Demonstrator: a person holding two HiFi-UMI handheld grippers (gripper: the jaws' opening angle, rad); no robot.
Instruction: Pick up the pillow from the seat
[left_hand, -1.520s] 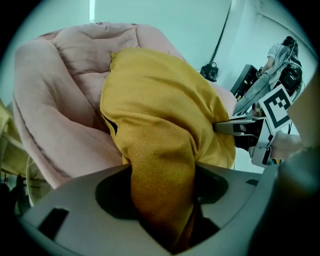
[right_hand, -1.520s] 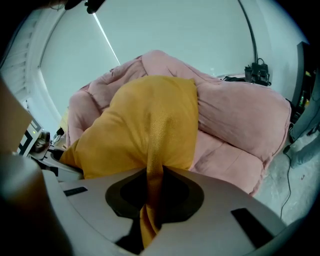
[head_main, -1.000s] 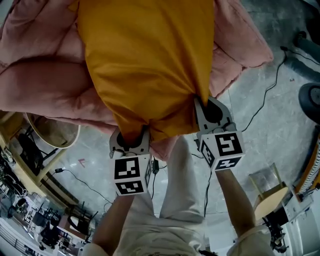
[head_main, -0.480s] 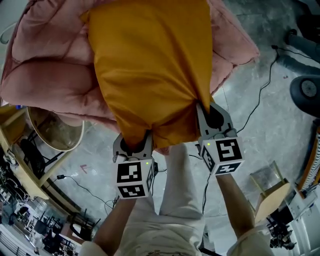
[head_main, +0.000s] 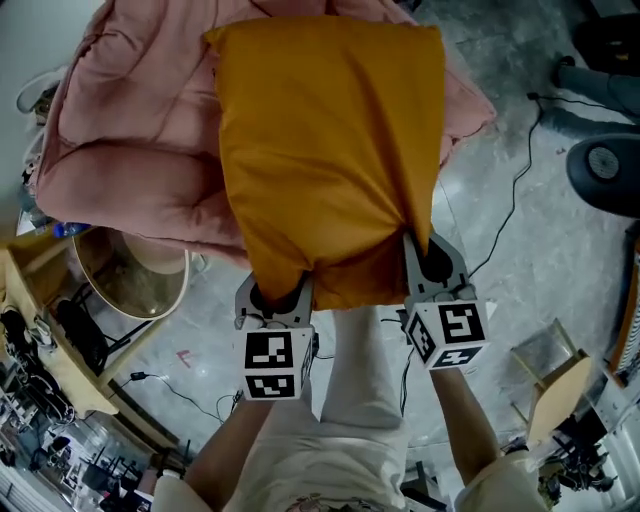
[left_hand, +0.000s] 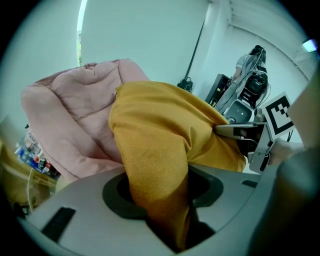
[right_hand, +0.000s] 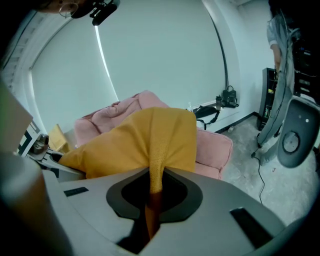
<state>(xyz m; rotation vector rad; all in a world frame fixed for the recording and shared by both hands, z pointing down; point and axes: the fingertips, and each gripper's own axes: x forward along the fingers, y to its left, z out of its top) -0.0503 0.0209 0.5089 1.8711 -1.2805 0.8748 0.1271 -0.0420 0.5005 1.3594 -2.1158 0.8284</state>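
A mustard-yellow pillow hangs lifted above the pink padded seat, held by its near edge. My left gripper is shut on the pillow's near left corner, with a thick fold of yellow cloth bunched between its jaws. My right gripper is shut on the near right corner, pinching a thin pleat of the pillow. The pink seat shows behind the pillow in the left gripper view, and the seat again in the right gripper view.
A round wooden-rimmed basket stands on the floor left of the seat beside a shelf. Black cables run across the grey floor. A wheeled chair base is at the right, a small stand at the lower right.
Both grippers have risen with the pillow in their grip. The pillow has come up off the pink seat, and its whole far edge now shows in the head view.
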